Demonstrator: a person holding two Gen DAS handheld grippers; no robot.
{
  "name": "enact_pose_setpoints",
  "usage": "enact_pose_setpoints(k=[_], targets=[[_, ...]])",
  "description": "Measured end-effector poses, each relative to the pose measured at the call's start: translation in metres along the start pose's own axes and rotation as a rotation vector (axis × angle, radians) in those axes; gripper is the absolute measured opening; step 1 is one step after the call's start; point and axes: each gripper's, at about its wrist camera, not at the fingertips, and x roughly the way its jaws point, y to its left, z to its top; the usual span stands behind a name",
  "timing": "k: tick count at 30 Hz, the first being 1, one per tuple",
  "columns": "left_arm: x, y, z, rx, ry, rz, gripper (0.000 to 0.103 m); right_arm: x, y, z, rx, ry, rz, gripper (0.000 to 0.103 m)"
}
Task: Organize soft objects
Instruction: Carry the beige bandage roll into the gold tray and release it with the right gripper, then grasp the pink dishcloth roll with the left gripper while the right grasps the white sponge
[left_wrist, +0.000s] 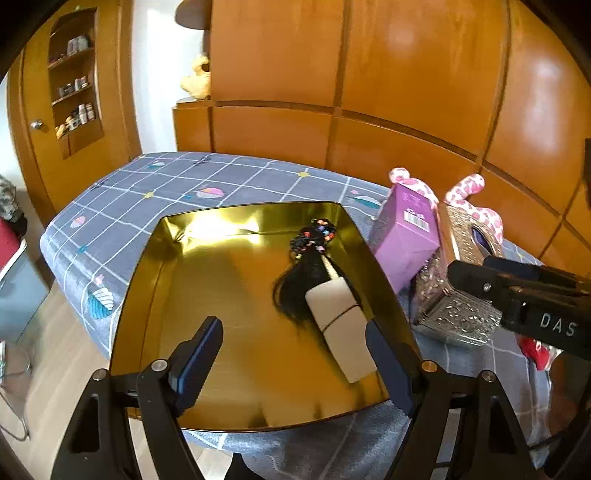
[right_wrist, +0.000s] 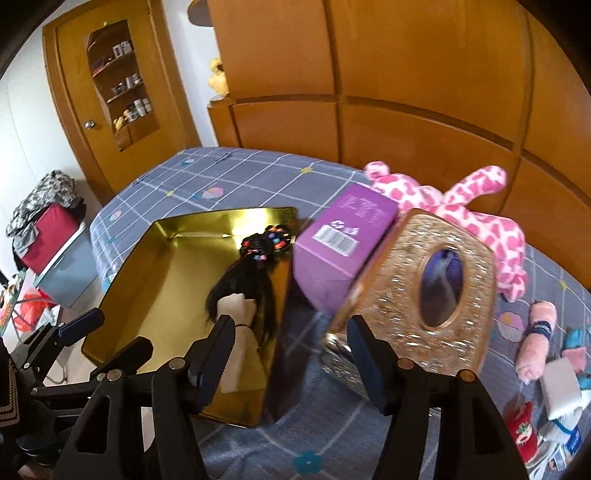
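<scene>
Tray on the bed holds the hairpiece and white roll along its right side, while the pink towel roll, lying right of the tray, is nearer the open, empty right claw than the open left claw.

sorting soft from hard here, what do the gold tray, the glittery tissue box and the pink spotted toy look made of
Gold tray: probably thin metal, its mirror-like inside throwing back glare and reflections.
Glittery tissue box: hard shell, material unclear, studded with sparkling stones around an oval opening.
Pink spotted toy: plush fabric, fuzzy, limp limbs.
</scene>
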Motion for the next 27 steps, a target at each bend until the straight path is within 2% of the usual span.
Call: enact_pose_setpoints(k=[7,11,14,17,21,27], targets=[[-0.002,-0.025,0.002,0.066,-0.003,-0.063,0.08,-0.026,-0.027,-0.012,0.049,-0.071,-0.097,0.064],[-0.007,-0.053,0.006,0.148,-0.028,-0.139,0.08,-0.048,-0.056,-0.026,0.105,-0.144,-0.188,0.064],[-0.011,-0.077,0.008,0.212,-0.037,-0.204,0.08,-0.061,-0.088,-0.038,0.184,-0.158,-0.278,0.064],[-0.012,-0.105,0.01,0.286,-0.033,-0.256,0.08,-0.073,-0.131,-0.054,0.309,-0.148,-0.292,0.064],[-0.01,-0.142,0.012,0.36,-0.015,-0.327,0.08,-0.107,-0.19,-0.082,0.452,-0.178,-0.376,0.064],[0.0,-0.209,0.011,0.451,0.053,-0.407,0.079,-0.149,-0.269,-0.124,0.658,-0.168,-0.458,0.064]])
